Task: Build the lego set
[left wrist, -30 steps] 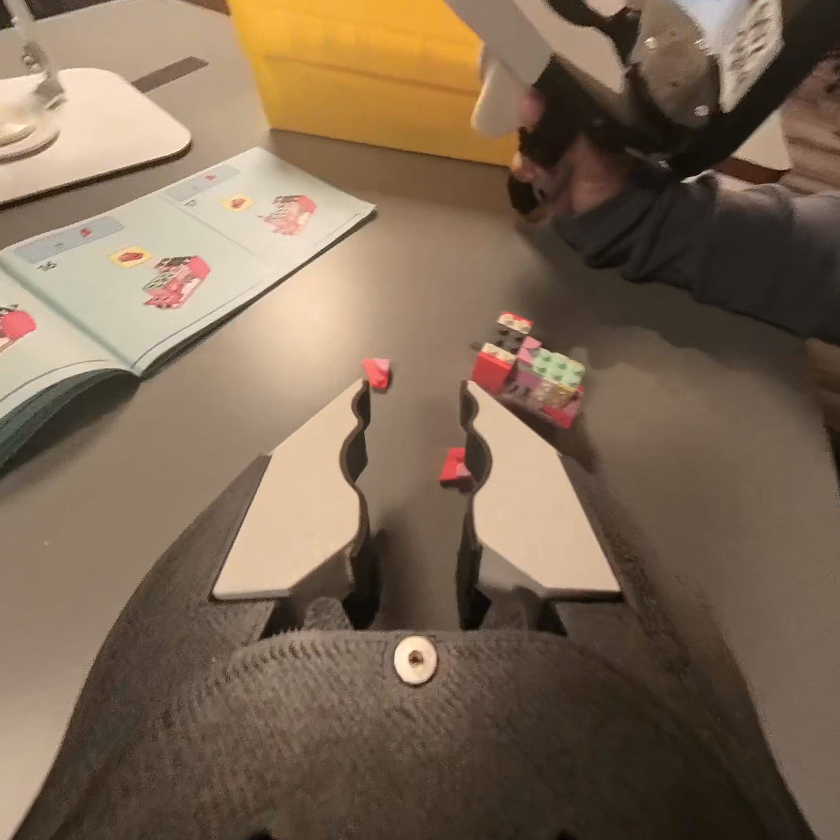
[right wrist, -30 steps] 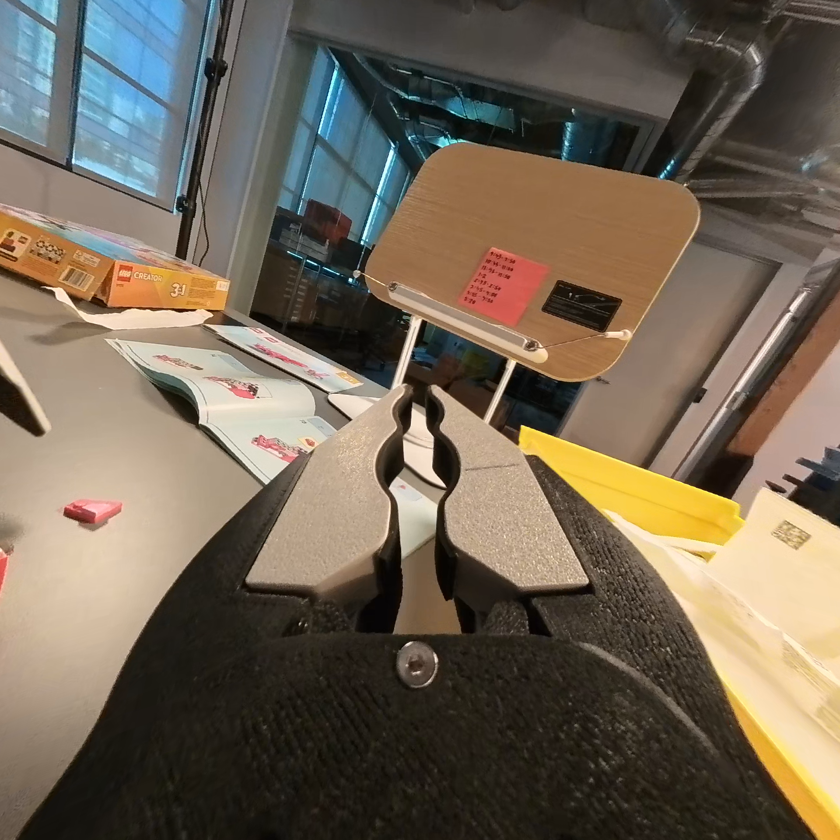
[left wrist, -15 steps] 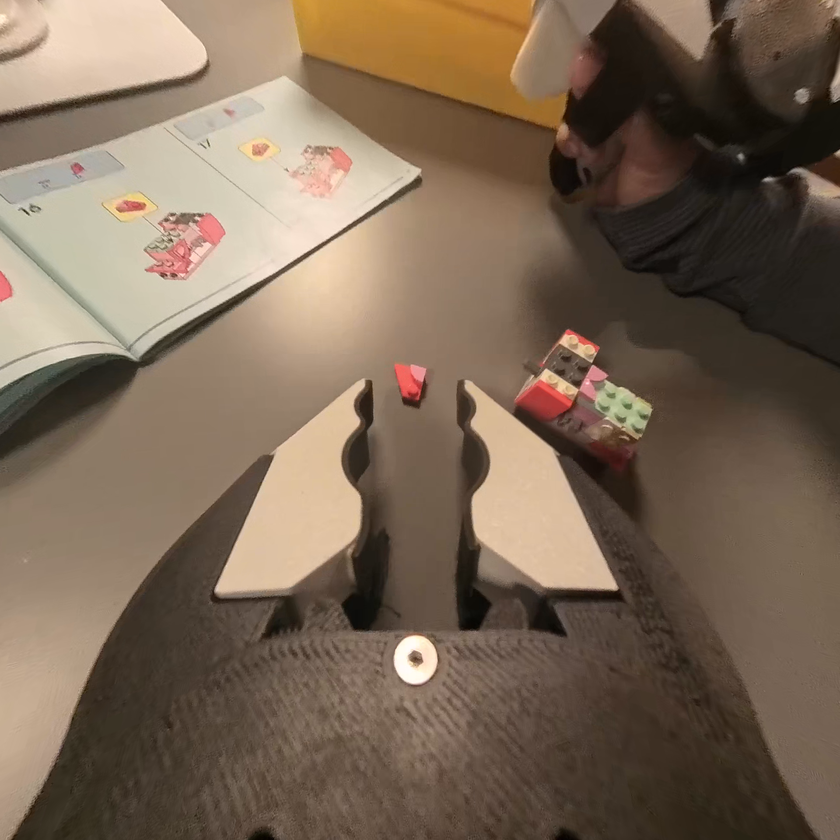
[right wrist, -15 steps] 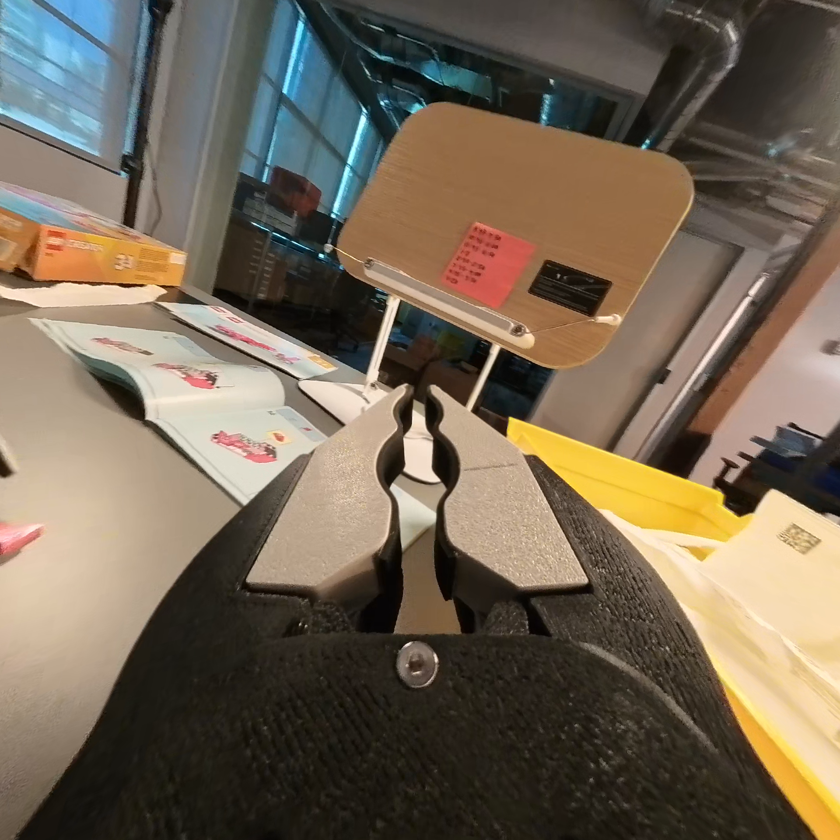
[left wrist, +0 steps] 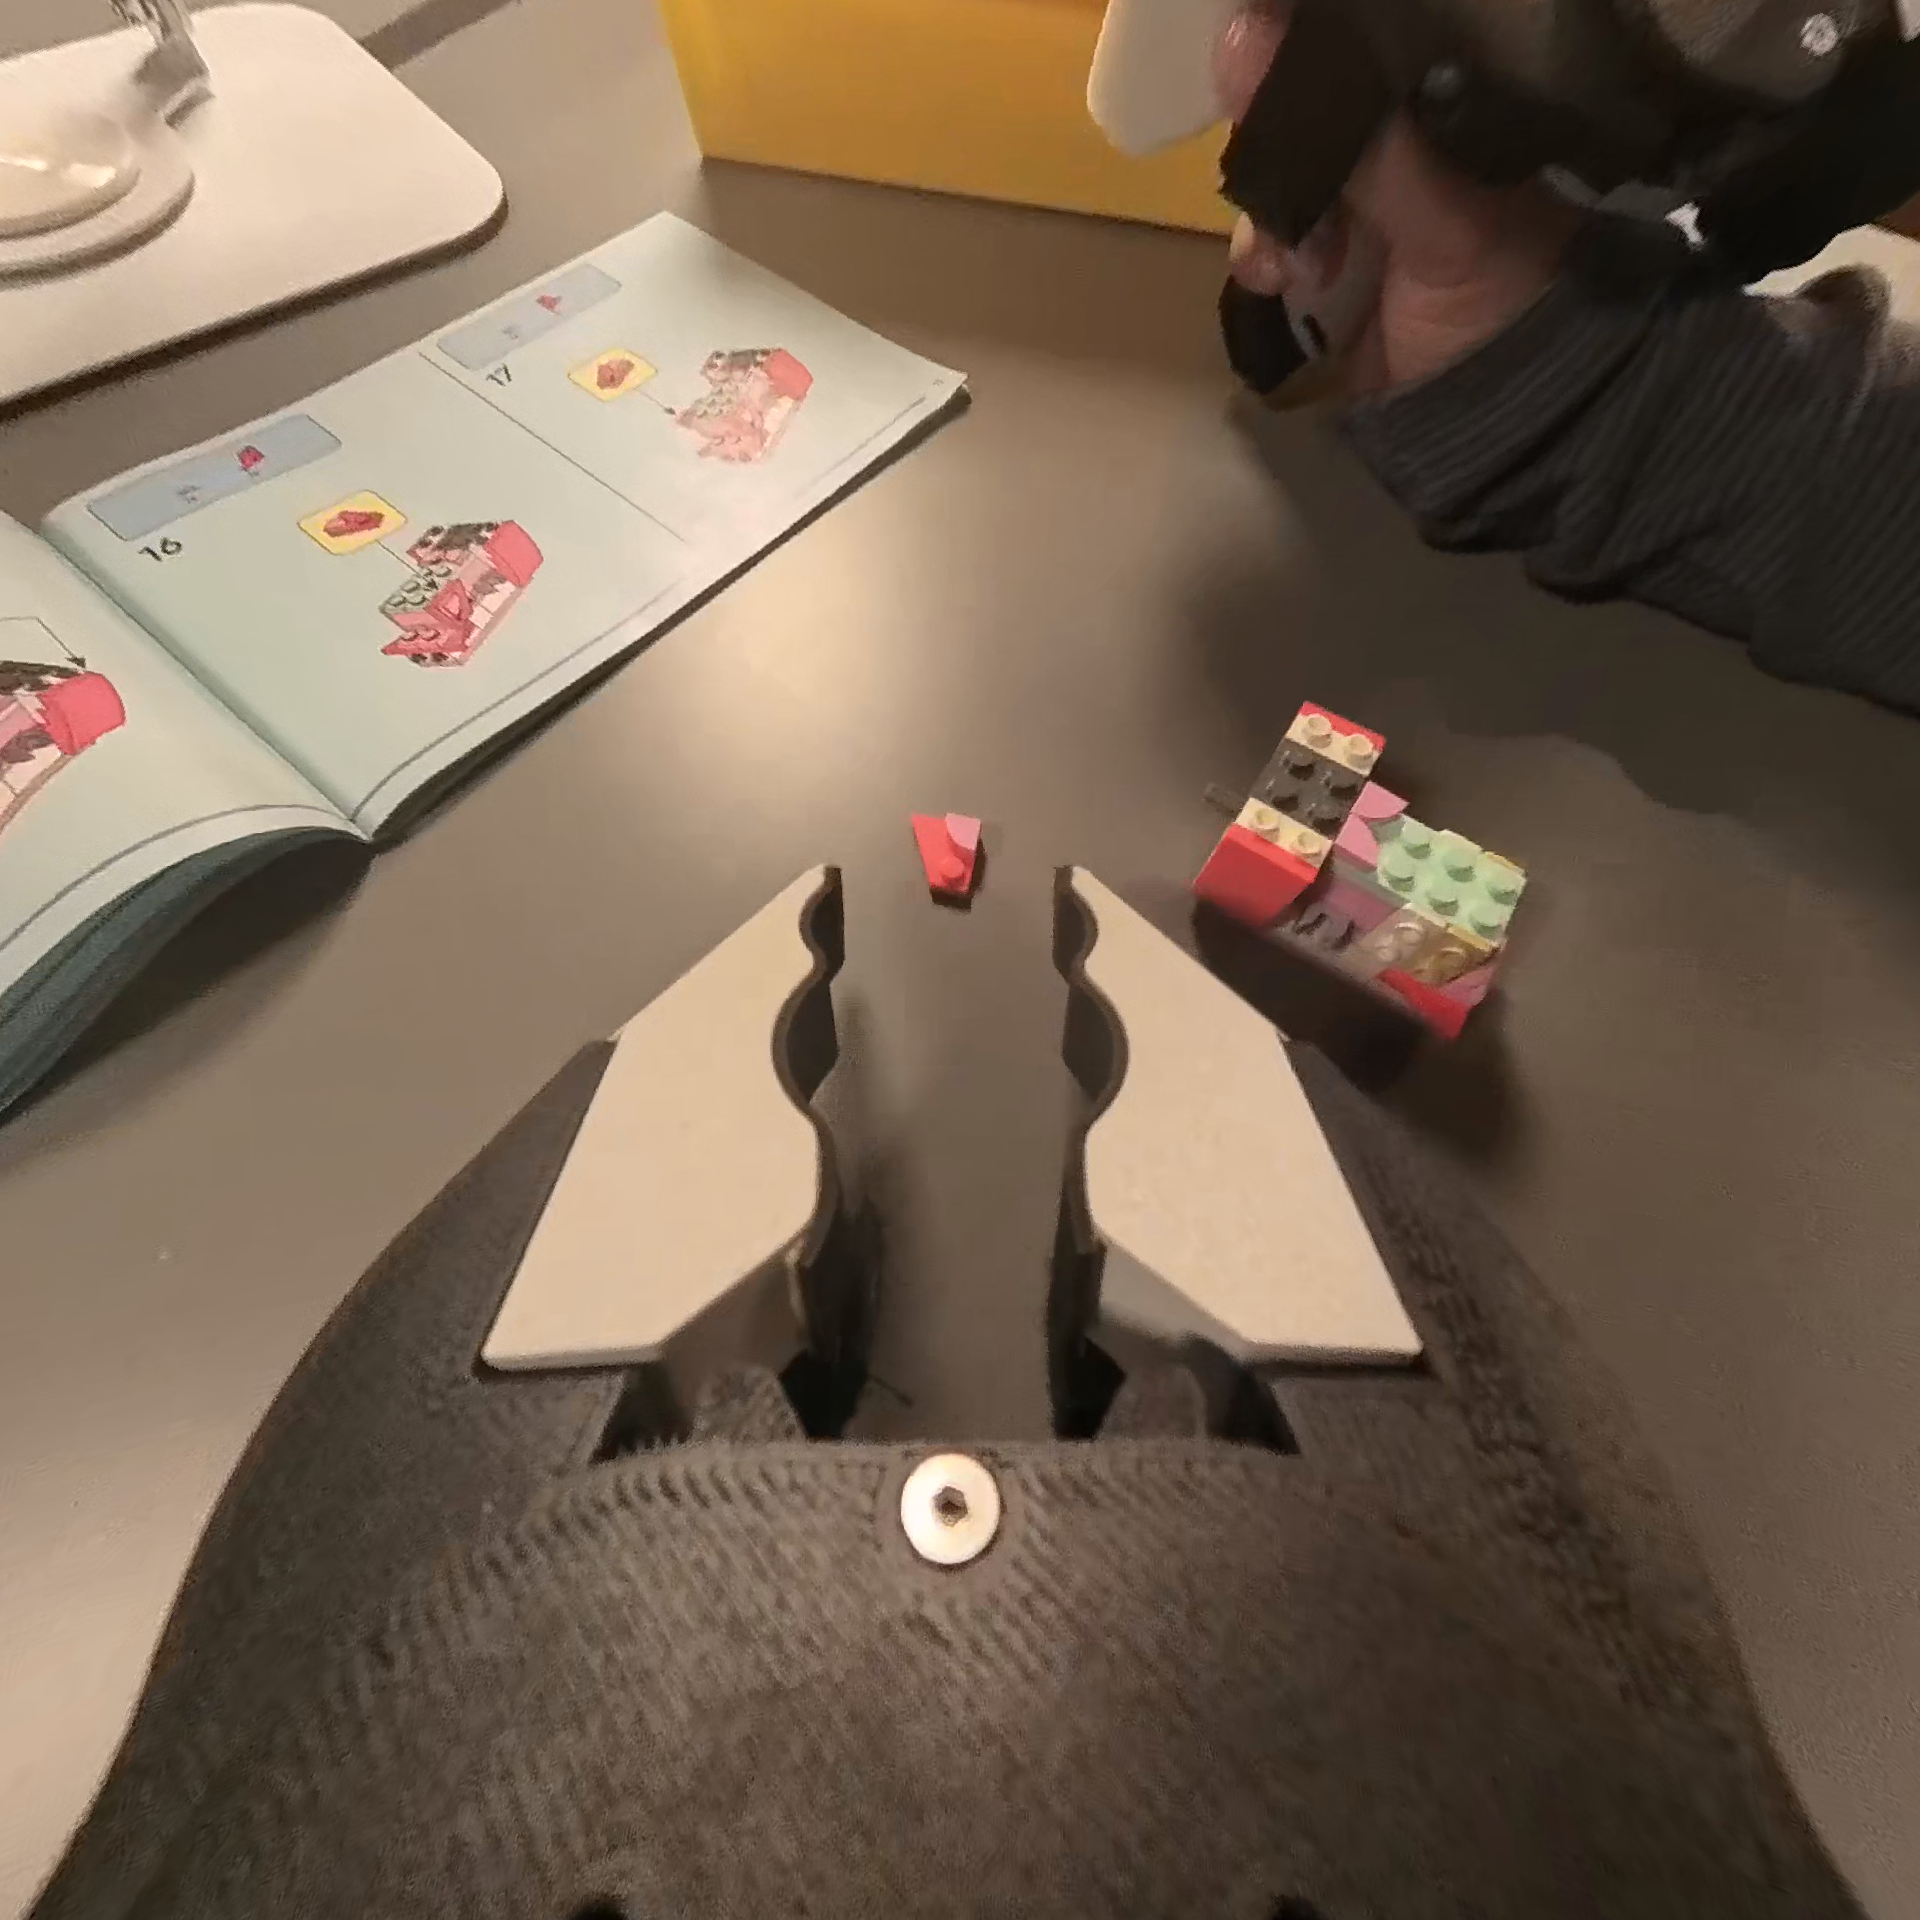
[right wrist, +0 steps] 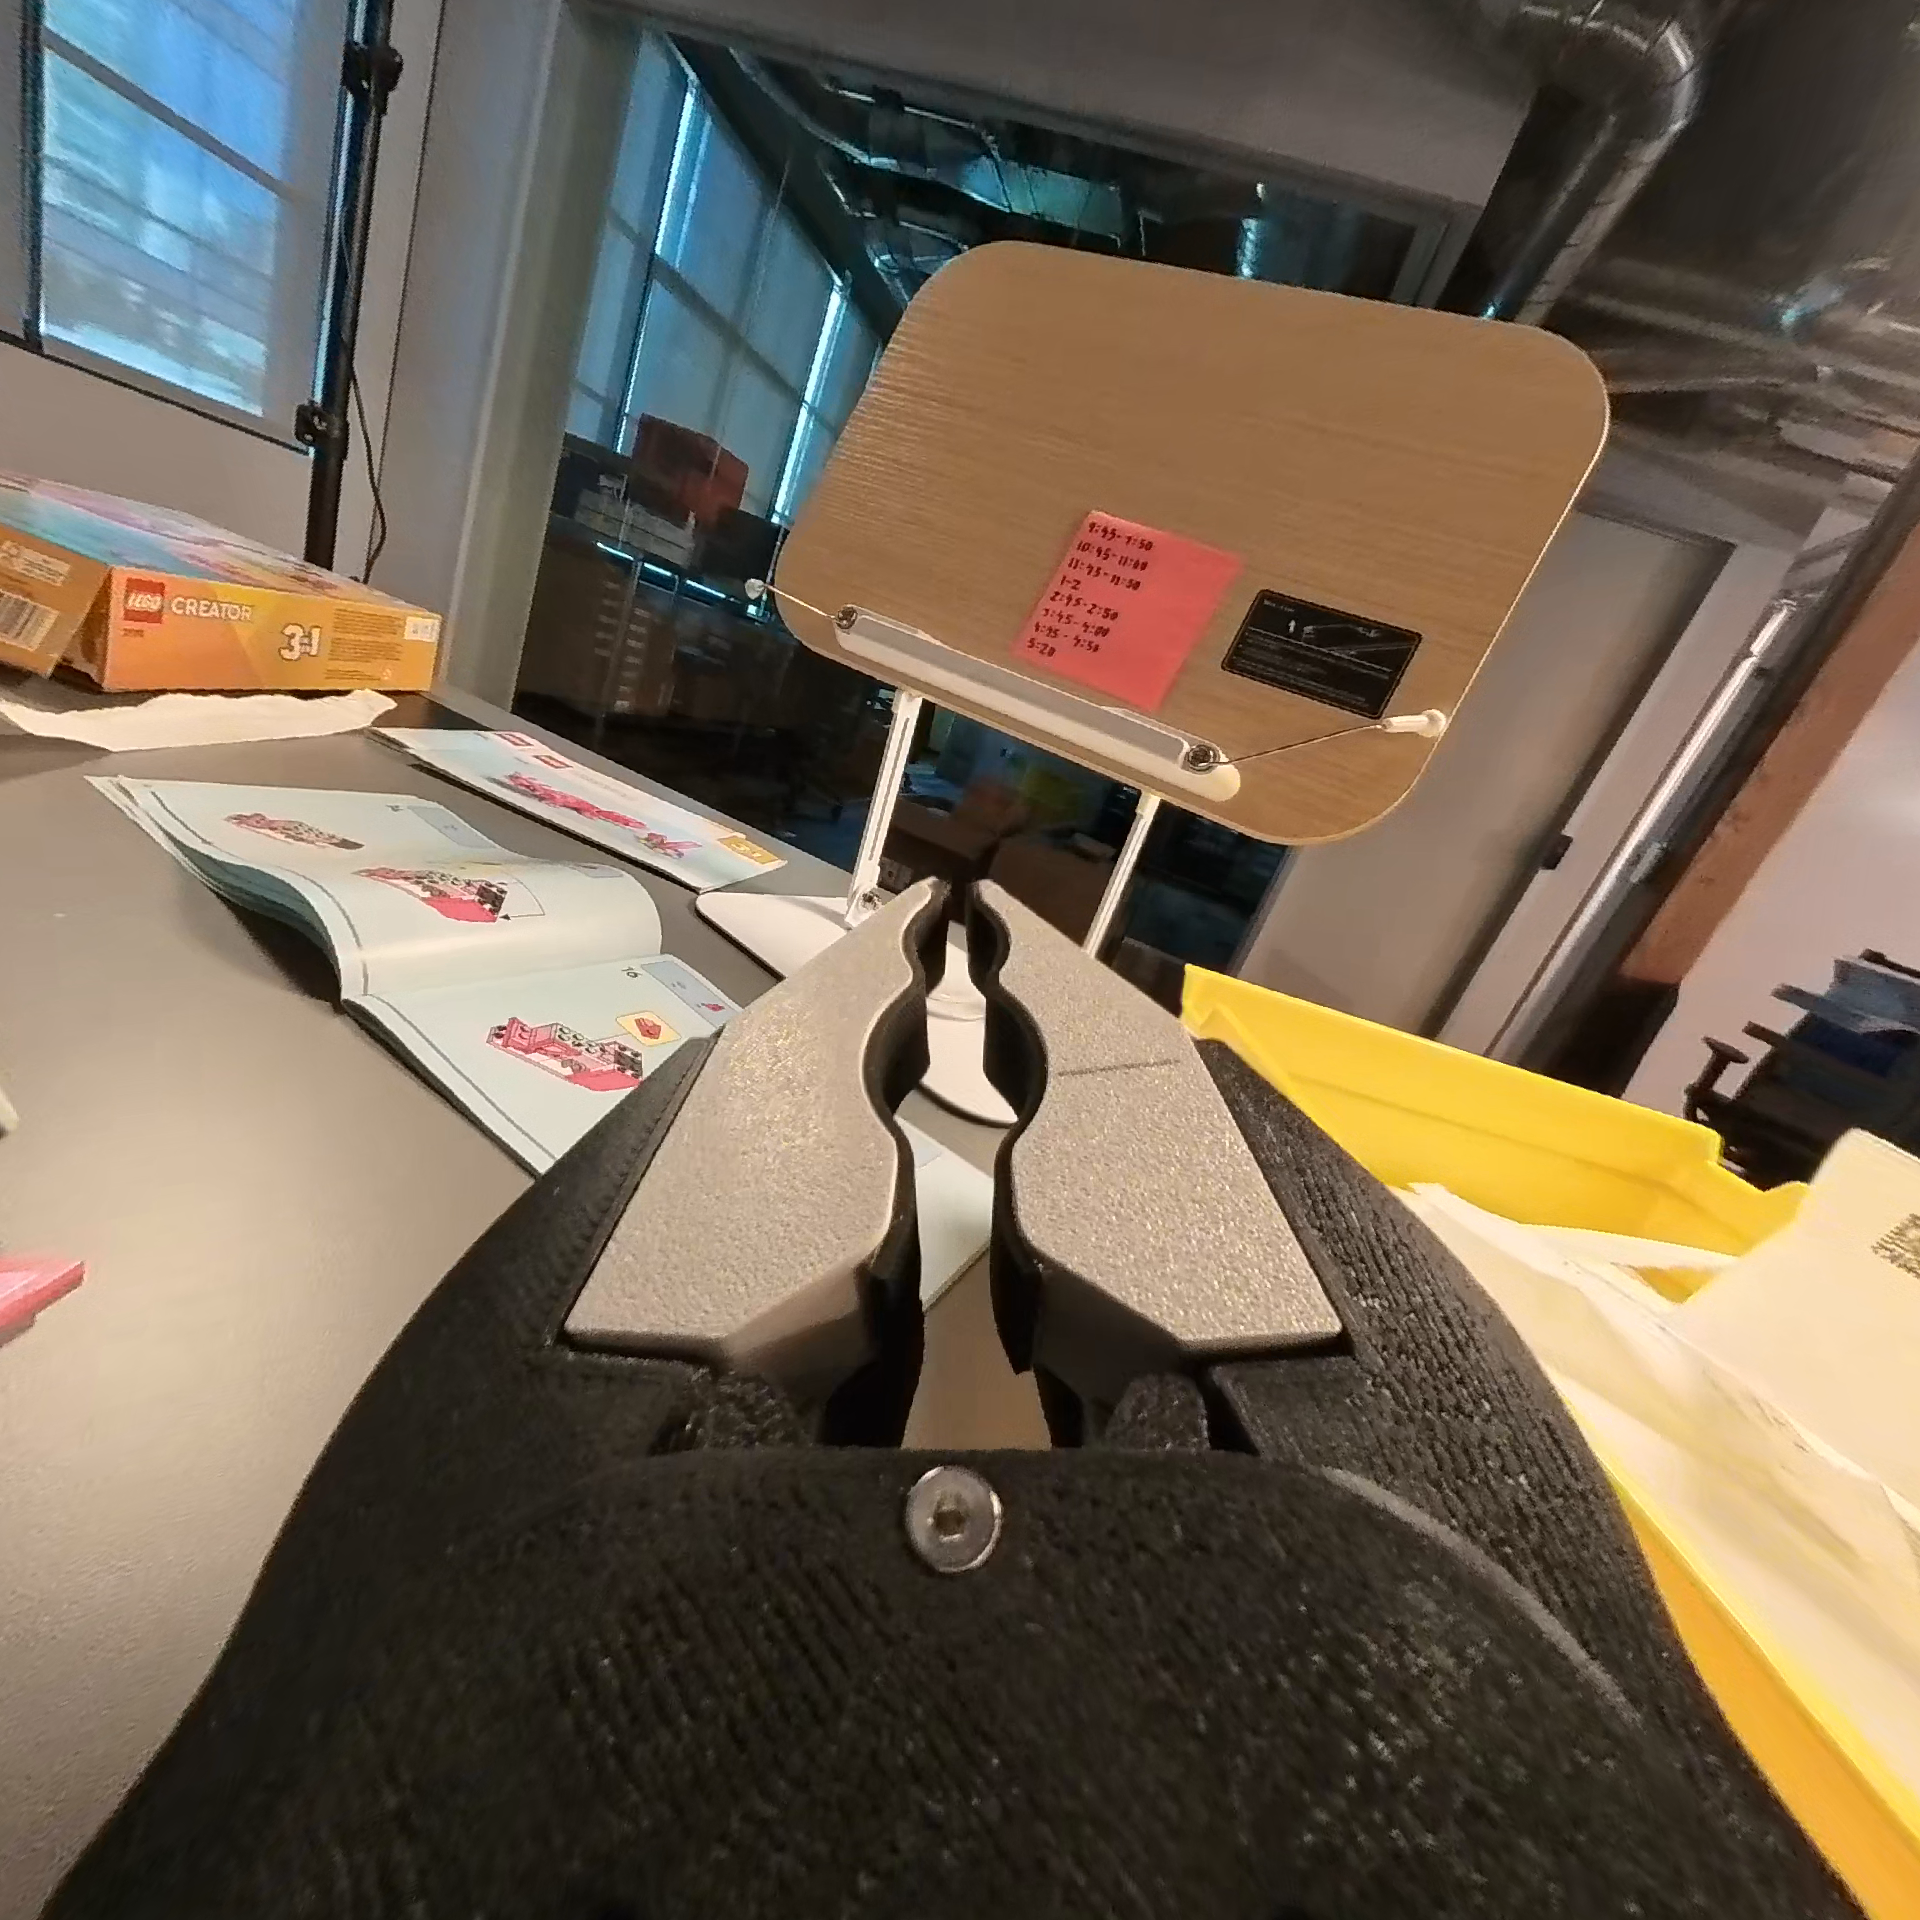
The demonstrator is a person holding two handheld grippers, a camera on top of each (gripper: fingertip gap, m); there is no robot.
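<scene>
Dim, warm light from above gives the desk [left wrist: 727, 727] a soft sheen; daylit windows [right wrist: 156, 208] glow blue; wide-angle bending at edges; the sleeve [left wrist: 1662, 468] is motion-blurred.

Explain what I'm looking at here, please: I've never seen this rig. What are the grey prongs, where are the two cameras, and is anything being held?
No robot arm here: a person carries a two-finger gripper in each hand, and a camera on each looks forward along its grey fingers.

The left wrist view looks down on a dark table. The left gripper is open and holds nothing; a small red and pink brick piece lies just beyond its tips, untouched. To its right sits a partly built brick model; to its left, an open instruction booklet. The person's other hand shows at top right.

The right wrist view is raised and looks across the table. The right gripper is nearly shut with nothing between its fingers. Beyond stand a wooden book stand and a yellow bin.
</scene>
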